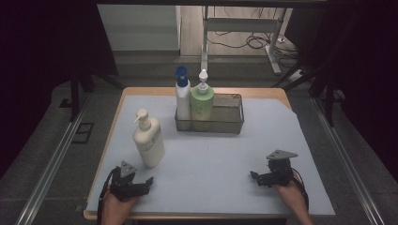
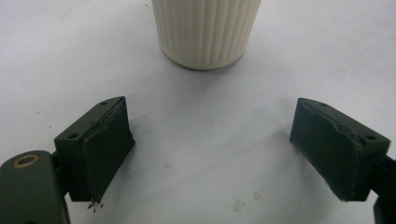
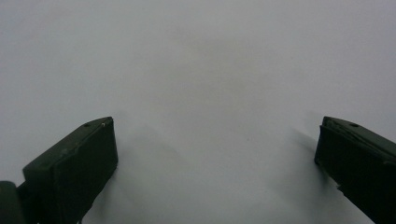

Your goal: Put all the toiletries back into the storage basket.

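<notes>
The left gripper (image 1: pixel 149 180) rests on the worktop (image 1: pixel 211 154), jaws wide and empty, with the cream bottle (image 1: pixel 148 139) standing just ahead of it. This looks like the approach: next, advance and close around its body. The right gripper (image 1: pixel 254 176) is wide too.
</notes>
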